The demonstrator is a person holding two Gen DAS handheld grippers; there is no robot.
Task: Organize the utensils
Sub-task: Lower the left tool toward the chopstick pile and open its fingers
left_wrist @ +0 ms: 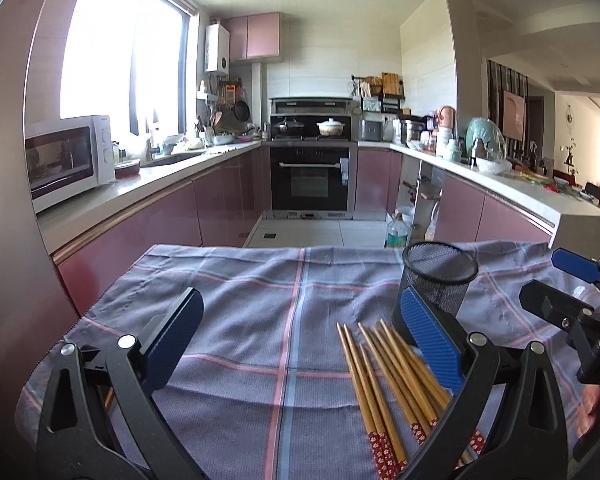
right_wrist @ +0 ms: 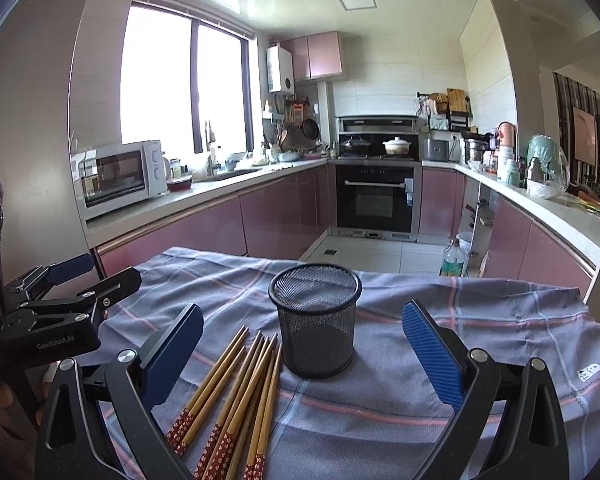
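Observation:
Several bamboo chopsticks (left_wrist: 388,384) with red patterned ends lie loose on the plaid cloth, also in the right wrist view (right_wrist: 236,396). A black mesh cup (right_wrist: 315,320) stands upright and empty just beyond them; it shows in the left wrist view (left_wrist: 438,276) too. My left gripper (left_wrist: 300,344) is open and empty, above the cloth with the chopsticks near its right finger. My right gripper (right_wrist: 304,356) is open and empty, its fingers wide on either side of the cup, the chopsticks by its left finger.
The blue-grey plaid cloth (right_wrist: 480,320) covers a small table whose far edge drops to the kitchen floor. The other gripper shows at the right edge of the left view (left_wrist: 576,304) and the left edge of the right view (right_wrist: 52,304). Counters and an oven stand far behind.

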